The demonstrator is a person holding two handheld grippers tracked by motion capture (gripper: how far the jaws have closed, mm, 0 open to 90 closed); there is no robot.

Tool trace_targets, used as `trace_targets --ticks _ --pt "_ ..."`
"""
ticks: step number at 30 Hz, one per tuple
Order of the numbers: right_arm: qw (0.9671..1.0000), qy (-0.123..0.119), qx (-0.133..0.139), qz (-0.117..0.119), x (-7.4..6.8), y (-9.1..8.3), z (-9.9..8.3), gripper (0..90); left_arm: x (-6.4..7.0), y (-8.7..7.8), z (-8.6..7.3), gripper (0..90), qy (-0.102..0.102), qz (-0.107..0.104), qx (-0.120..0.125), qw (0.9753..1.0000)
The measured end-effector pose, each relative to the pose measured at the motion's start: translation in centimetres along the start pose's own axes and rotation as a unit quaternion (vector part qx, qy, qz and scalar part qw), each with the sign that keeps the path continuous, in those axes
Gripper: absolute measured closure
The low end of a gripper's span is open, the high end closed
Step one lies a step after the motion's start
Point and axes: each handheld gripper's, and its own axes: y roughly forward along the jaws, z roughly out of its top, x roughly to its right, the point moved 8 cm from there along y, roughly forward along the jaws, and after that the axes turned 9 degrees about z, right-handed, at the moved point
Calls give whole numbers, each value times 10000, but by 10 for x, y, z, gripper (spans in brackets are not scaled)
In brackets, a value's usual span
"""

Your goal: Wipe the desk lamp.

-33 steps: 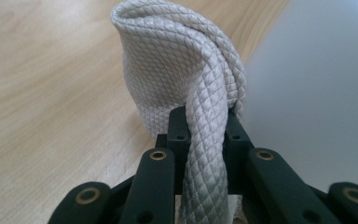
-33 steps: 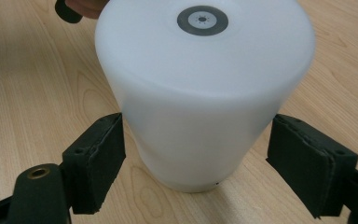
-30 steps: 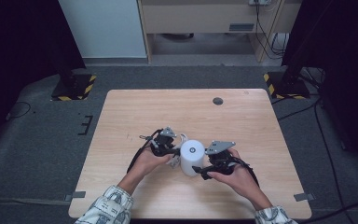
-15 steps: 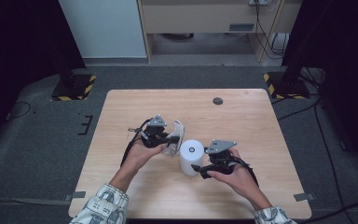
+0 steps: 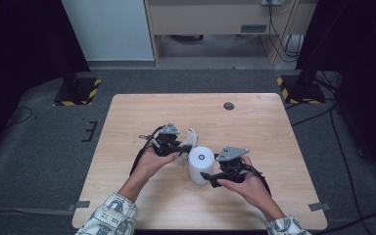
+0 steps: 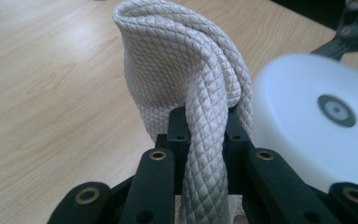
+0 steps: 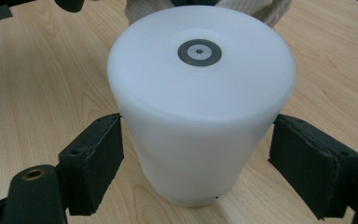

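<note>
Nearest to me, my right gripper [image 5: 210,178] sits low on the wooden surface [image 5: 254,127] with its fingers [image 7: 93,161] spread on either side of the white cylinder [image 7: 200,107]. In the right gripper view the black pads stand close to the cylinder's lower wall, one on each flank; the left pad looks to be touching or all but touching it, while a narrow gap shows at the right one. The cylinder stands upright on the surface, a small grey ring in the middle of its flat top.

Just beyond and to the left, my left gripper [image 5: 182,147] is pinching a white quilted cloth [image 6: 186,79]. In the left gripper view the fingers [image 6: 179,128] are pressed together on a folded strip of it, and the rest of the fabric rises above them in a curled loop, lifted off the surface. The cloth hangs just beside the cylinder's upper edge.

Farther off, a small dark round disc [image 5: 228,105] lies near the far edge of the surface, well apart from both grippers.
</note>
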Motion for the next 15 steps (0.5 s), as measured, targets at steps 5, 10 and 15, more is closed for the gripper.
trace_targets --ticks 5,10,15 --pt "10000 -1 7 16 0 0 0 179 3 6 -6 776 32 -64 -117 9999" --pt "10000 -38 -31 1 1 0 -2 192 1 6 -9 776 75 -87 -141 9998" --pt "10000 -52 -38 -1 1 0 -2 196 -2 0 -10 776 124 -144 -110 9998"
